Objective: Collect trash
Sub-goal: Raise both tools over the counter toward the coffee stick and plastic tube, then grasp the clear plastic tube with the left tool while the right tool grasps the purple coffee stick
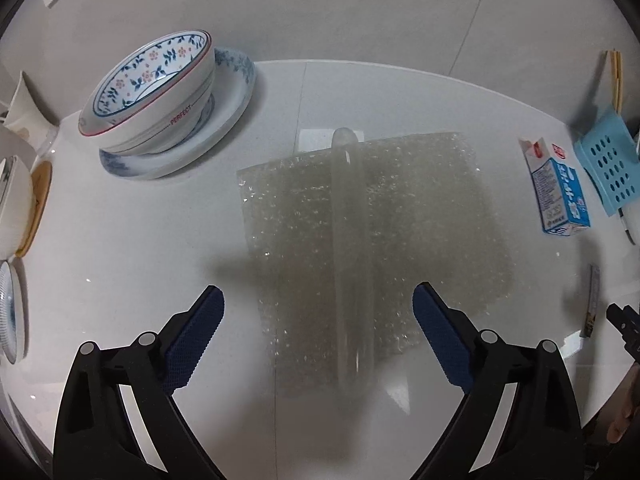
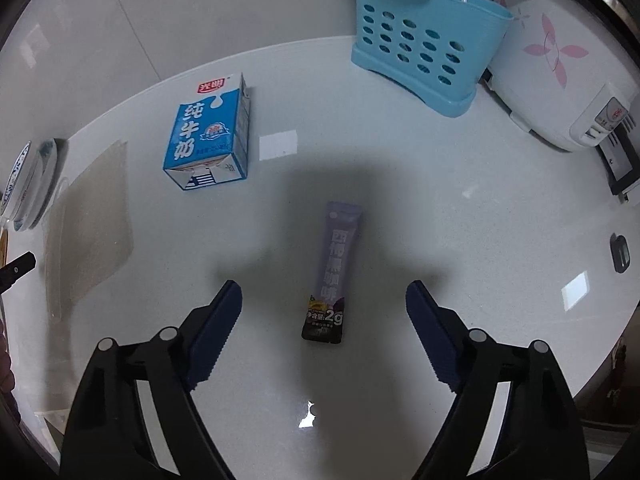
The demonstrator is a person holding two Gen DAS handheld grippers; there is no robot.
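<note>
A translucent bubble-wrap sheet [image 1: 372,236] with a raised fold down its middle lies flat on the white counter [image 1: 140,240]. My left gripper [image 1: 318,300] hovers over its near part, open, with the fold between the blue pads [image 1: 200,332] and nothing touched. In the right wrist view a purple snack sachet [image 2: 332,276] lies lengthwise on the counter [image 2: 460,220]. My right gripper [image 2: 324,300] stands open astride its lower half, pads apart from it. A blue and white milk carton [image 2: 210,136] lies to the upper left; it also shows at the right in the left view, milk carton [image 1: 556,188].
Stacked floral bowls on a plate [image 1: 168,100] stand at the left. More dishes [image 1: 12,200] line the far left edge. A blue perforated utensil holder [image 2: 424,44] and a white rice cooker [image 2: 560,68] stand at the back right. The bubble-wrap sheet [image 2: 86,224] lies at the left.
</note>
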